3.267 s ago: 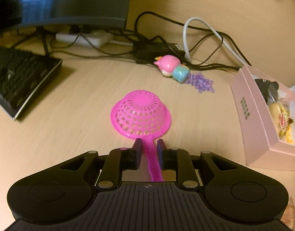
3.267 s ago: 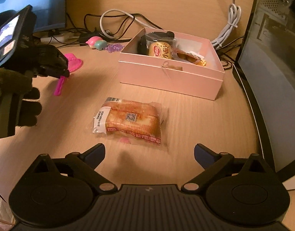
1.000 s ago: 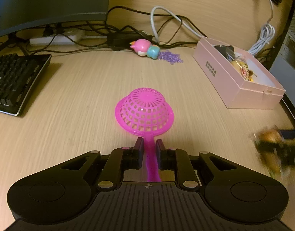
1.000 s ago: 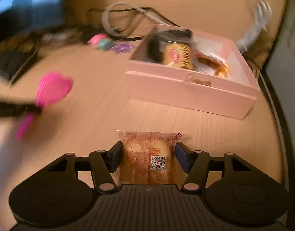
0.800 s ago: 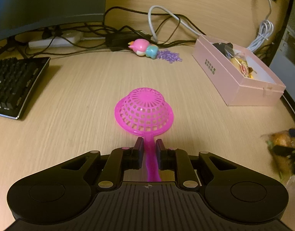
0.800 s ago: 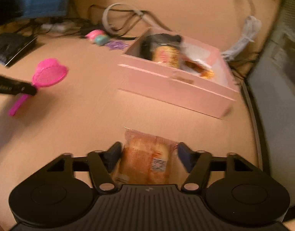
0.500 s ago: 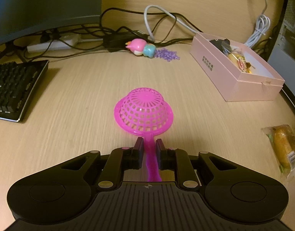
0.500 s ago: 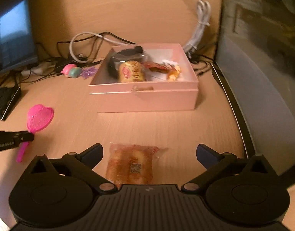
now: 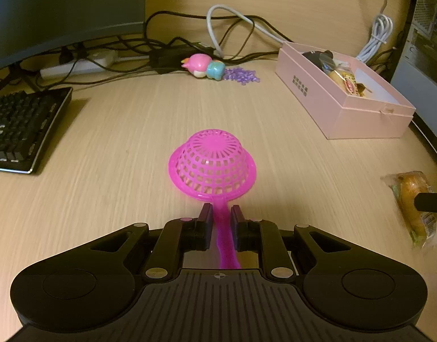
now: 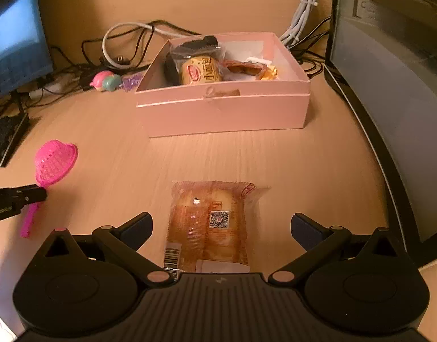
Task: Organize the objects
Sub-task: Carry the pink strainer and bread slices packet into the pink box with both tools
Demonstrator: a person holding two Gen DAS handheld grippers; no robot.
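Observation:
My left gripper (image 9: 220,216) is shut on the handle of a pink plastic strainer (image 9: 212,165), its mesh bowl turned face down just above the desk; the strainer also shows in the right wrist view (image 10: 55,162). My right gripper (image 10: 221,228) is open wide, with a wrapped bread packet (image 10: 209,222) lying on the desk between its fingers; the packet also shows in the left wrist view (image 9: 414,202). A pink open box (image 10: 224,108) with several snacks inside stands beyond the packet, and it shows in the left wrist view (image 9: 340,105).
A pink and teal toy (image 9: 204,65) and purple beads (image 9: 241,74) lie near tangled cables (image 9: 190,45) at the back. A black keyboard (image 9: 22,125) sits left, below a monitor (image 9: 61,8). A dark computer case (image 10: 395,71) stands on the right.
My right gripper carried the bread packet toward the box front, opened and let it go on the desk, then lowered over it. My left gripper kept hold of the strainer.

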